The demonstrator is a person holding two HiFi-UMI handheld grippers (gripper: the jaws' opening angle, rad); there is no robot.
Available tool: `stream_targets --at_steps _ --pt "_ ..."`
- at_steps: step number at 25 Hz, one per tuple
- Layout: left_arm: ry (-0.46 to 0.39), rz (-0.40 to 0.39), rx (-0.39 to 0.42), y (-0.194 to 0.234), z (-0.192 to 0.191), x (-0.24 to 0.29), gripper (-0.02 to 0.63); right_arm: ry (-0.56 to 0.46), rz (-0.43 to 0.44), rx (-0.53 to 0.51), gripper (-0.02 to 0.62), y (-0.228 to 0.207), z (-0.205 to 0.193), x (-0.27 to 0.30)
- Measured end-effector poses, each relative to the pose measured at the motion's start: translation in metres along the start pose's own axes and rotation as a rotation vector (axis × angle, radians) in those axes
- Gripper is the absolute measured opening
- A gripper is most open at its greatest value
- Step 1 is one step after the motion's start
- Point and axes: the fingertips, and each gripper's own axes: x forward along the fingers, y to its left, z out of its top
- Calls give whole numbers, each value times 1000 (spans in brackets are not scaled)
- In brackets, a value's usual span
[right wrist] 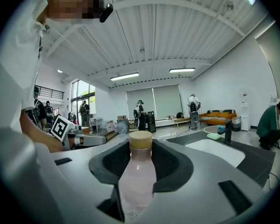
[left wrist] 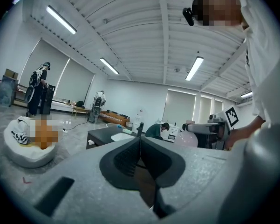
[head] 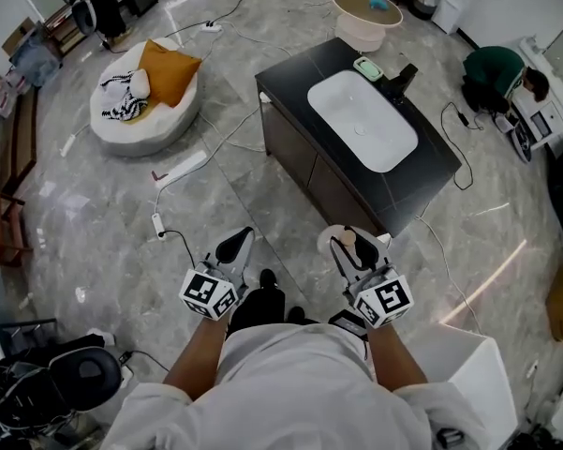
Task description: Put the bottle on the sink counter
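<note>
Closest to me, both grippers sit just in front of my white sleeves, side by side and a little apart over the grey marble floor (head: 262, 186). The left gripper (head: 239, 247) has its jaws pressed together along a single seam, and in the left gripper view (left wrist: 140, 158) I see nothing between them. The right gripper (head: 352, 243) is clamped on the bottle (head: 333, 242). In the right gripper view the dark pads (right wrist: 173, 164) press on either side of its pale pink body (right wrist: 137, 178), and its tan cap (right wrist: 140, 140) stands clear above them, pointing away from me. So the bottle is in the air in my right gripper, short of the sink counter (head: 429, 172) and touching nothing else.

A white box (head: 473, 364) stands on the floor just to my right, and a black chair (head: 75, 378) is low on my left. A white power strip (head: 180, 169) with its cable lies on the floor ahead.

The counter comes next, a dark cabinet set at an angle just ahead and to the right of the grippers. A white basin (head: 361, 120) is sunk into its top, with a black faucet (head: 400, 78) and a small green dish (head: 367, 67) at the far end.

Further left lies a round white cushion (head: 136, 125) with an orange pillow (head: 166, 71) on it. Beyond the counter stands a round table (head: 365, 12), and a person in green (head: 495, 71) crouches at the far right.
</note>
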Motion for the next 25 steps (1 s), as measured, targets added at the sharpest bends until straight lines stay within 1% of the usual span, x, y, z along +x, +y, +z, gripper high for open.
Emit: stream_targets --at_steps 5,10,14,19,25 --pt "-31 -18 -5 41 20 14 15 -10 -13 29 146 -9 14 43" --pt "-57 -33 -12 80 38 13 17 -23 -19 26 146 -6 33 86" --pt "-44 -49 -14 112 38 18 17 -53 -30 7 146 -5 42 115" --pt "-52 -42 -32 141 46 28 17 -32 -22 -19 146 -9 43 139" --pt "-25 -62 -40 170 58 58 16 -29 -28 1 146 -35 53 176"
